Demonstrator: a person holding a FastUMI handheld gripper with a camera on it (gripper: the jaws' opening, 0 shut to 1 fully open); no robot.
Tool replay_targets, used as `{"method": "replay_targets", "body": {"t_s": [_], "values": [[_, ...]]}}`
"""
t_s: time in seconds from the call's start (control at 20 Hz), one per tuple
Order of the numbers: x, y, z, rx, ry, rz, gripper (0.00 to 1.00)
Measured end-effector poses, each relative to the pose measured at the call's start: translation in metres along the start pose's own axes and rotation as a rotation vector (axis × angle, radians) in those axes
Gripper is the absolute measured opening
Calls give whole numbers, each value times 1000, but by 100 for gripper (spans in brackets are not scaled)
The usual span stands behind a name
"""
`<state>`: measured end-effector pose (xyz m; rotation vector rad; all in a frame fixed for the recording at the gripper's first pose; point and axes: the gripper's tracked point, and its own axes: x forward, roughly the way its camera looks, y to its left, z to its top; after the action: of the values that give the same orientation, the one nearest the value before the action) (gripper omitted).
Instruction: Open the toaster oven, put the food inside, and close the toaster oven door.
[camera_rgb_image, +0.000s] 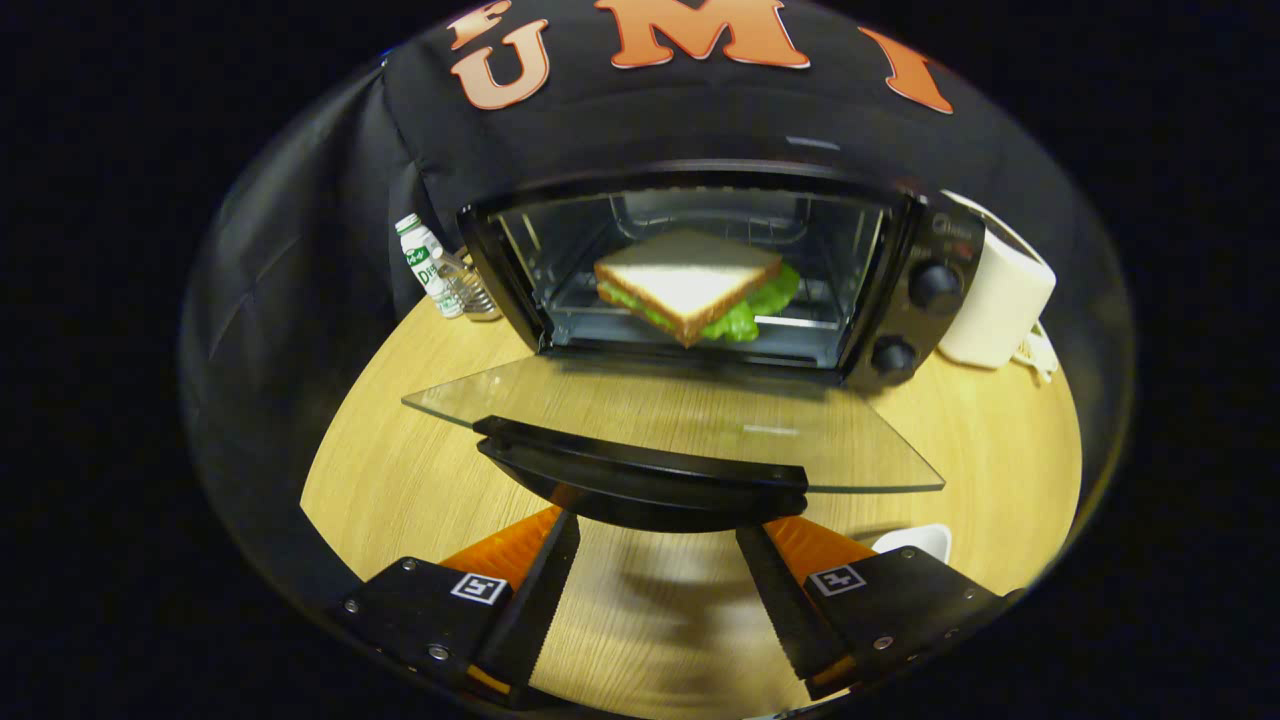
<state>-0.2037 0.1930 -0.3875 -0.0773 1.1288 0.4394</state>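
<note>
Closing the door (670, 425) is judged to be the step in hand: the sandwich (690, 285) is already lodged inside the oven (700, 270), on the rack behind the door. The glass door is laid flat, fully down, its handle (640, 478) just ahead of the gripper (655, 590), whose fingers are spread apart and clamped on nothing. The handle should be caught from beneath, at its middle, and swung up evenly so the oven is not pushed back.
</note>
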Motion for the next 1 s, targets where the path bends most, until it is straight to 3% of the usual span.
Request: {"method": "replay_targets", "body": {"t_s": [0.45, 0.75, 1.0], "values": [[-25, -17, 120, -18, -236, -44, 94], [-112, -24, 207, -47, -494, -57, 93], [-199, -43, 277, -96, -748, -121, 96]]}}
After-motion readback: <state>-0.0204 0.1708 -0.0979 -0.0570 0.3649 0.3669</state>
